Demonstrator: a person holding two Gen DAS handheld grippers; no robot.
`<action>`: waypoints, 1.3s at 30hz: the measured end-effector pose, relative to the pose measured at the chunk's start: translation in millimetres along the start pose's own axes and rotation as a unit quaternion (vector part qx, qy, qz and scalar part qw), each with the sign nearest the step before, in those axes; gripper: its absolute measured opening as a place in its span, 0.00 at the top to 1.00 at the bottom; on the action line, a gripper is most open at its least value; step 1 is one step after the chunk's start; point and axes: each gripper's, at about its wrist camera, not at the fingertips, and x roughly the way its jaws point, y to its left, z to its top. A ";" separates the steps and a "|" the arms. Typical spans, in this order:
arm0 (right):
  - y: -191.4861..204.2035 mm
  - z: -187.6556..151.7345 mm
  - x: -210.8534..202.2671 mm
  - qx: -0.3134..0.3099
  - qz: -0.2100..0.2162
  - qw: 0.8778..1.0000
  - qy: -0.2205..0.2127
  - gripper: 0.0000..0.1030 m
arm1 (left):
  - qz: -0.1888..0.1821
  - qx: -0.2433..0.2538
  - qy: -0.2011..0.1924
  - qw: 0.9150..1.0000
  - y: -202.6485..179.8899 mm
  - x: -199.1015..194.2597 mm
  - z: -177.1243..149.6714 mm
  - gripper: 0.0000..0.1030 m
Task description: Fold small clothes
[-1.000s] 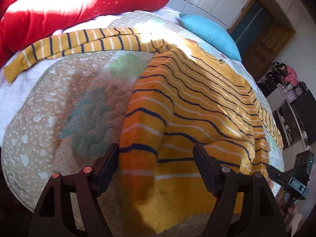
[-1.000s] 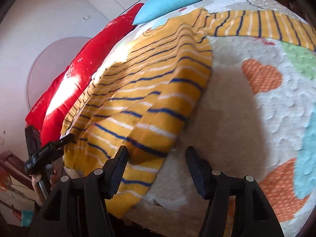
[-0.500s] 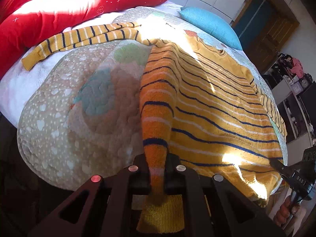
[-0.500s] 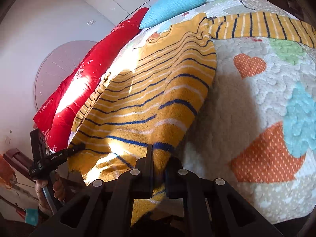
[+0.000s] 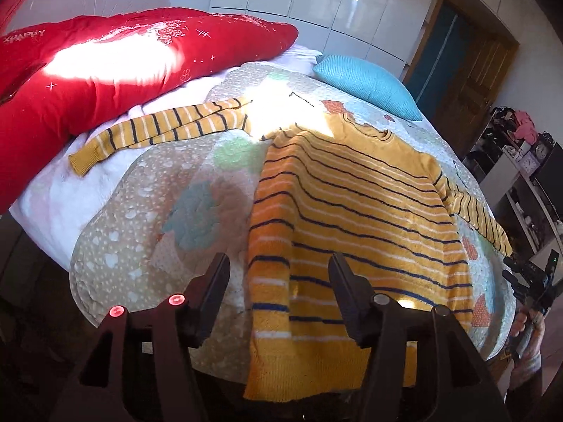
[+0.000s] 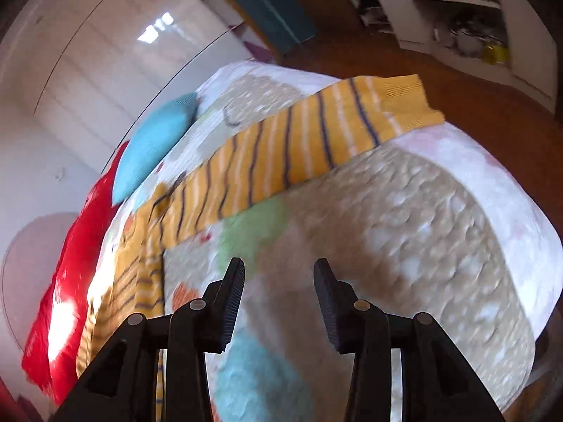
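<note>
A fuzzy knitted yellow sweater with thin navy and white stripes lies flat on the puffy quilted bedspread, its ribbed hem at the near edge and both sleeves spread out. The left gripper hangs over the hem, jaws opening, pads off the knit. The right gripper is opening above bare quilt, its ridged pads empty, with one striped sleeve lying beyond it.
</note>
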 end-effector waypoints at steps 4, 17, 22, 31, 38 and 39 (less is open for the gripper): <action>-36.5 45.0 24.6 0.083 0.008 0.996 -0.017 0.56 | 0.002 0.005 0.016 1.000 -12.0 14.0 2.6 0.41; 10.0 136.9 10.0 0.056 0.001 0.995 -0.087 0.92 | -0.027 -0.030 0.032 0.999 -9.6 36.5 8.1 0.41; 153.9 121.8 20.5 -0.085 0.042 0.993 -0.064 0.92 | -0.036 -0.054 0.013 0.998 14.6 28.8 6.3 0.41; 391.5 -19.5 139.9 -0.283 0.104 0.951 0.064 0.93 | -0.004 -0.103 -0.016 0.995 80.8 3.4 -11.3 0.41; 455.5 -127.8 225.2 -0.371 0.073 0.916 0.136 0.93 | 0.021 -0.152 -0.019 0.988 134.3 -4.9 -28.6 0.40; 460.8 -139.0 234.5 -0.386 0.066 0.909 0.142 0.93 | 0.021 -0.156 -0.019 0.987 139.9 -4.9 -30.0 0.40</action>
